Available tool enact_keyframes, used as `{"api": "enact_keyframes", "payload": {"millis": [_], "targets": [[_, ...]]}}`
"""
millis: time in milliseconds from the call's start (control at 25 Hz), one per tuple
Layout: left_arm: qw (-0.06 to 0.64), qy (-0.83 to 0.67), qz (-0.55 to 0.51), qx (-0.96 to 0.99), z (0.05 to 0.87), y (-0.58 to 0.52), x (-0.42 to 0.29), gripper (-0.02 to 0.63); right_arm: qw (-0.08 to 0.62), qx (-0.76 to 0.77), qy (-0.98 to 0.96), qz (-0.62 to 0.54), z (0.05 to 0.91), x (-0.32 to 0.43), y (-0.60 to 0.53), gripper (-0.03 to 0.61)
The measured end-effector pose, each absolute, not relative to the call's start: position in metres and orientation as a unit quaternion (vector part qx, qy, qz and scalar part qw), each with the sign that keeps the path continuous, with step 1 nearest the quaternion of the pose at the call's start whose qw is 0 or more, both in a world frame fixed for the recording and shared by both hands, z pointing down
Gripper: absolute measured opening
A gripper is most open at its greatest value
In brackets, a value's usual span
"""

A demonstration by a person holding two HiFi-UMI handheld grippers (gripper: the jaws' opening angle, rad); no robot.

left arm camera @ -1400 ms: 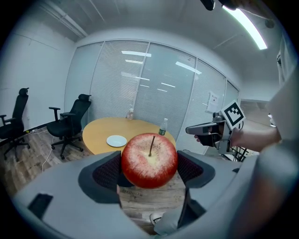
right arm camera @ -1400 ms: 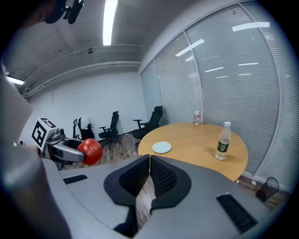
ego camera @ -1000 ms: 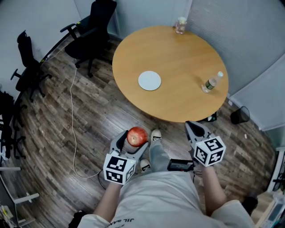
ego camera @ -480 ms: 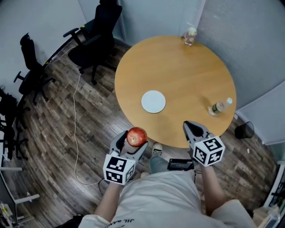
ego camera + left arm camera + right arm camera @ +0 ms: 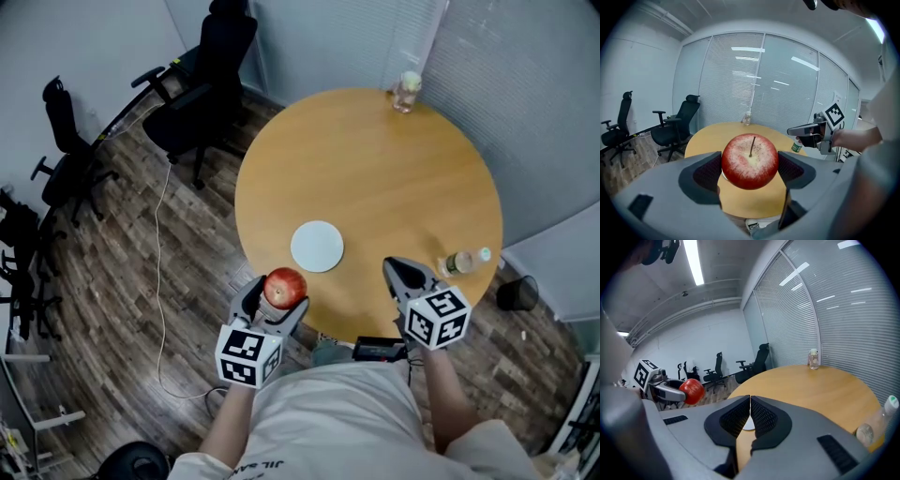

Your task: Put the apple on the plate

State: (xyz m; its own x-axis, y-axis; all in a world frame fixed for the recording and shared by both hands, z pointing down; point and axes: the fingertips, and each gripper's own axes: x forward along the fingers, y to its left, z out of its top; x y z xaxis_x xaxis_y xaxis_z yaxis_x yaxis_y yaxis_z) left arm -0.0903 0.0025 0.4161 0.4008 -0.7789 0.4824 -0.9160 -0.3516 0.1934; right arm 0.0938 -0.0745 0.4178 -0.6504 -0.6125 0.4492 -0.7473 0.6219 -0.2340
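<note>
We carry the apple (image 5: 286,286) in the left gripper (image 5: 279,300). Its jaws stand wide and clamp the fruit across its broadest girth, one pad on each flank. The apple hangs in the air at the near edge of the bench (image 5: 375,159), just short of the plate (image 5: 317,246), which lies empty a little in from that edge. The right gripper (image 5: 401,272) hovers over the near edge further right, its jaws clenched together on nothing, close to a plastic bottle (image 5: 462,262) lying near the right edge.

We judge the apple firm and fairly light, stiff enough to take a squeeze without giving. Its skin looks smooth and waxy and its shape is round, so it could slip in the pads or roll once set down. A drop would likely bruise it. The grip across the middle looks right to us, and a low, gentle release over the plate's centre seems wise.

The apple is deep red and glossy, paling to a speckled blush around a thin dark stem, which points back toward the left gripper.
</note>
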Motion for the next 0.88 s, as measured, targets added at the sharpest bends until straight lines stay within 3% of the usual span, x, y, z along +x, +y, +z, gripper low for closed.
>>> {"api": "enact_keyframes", "payload": {"millis": [880], "targets": [[0.233,-0.467,0.198,0.83,0.433,-0.053,-0.094,0.376,0.164,0.431,-0.856,0.235,0.428,0.097,-0.095,0.031]]}}
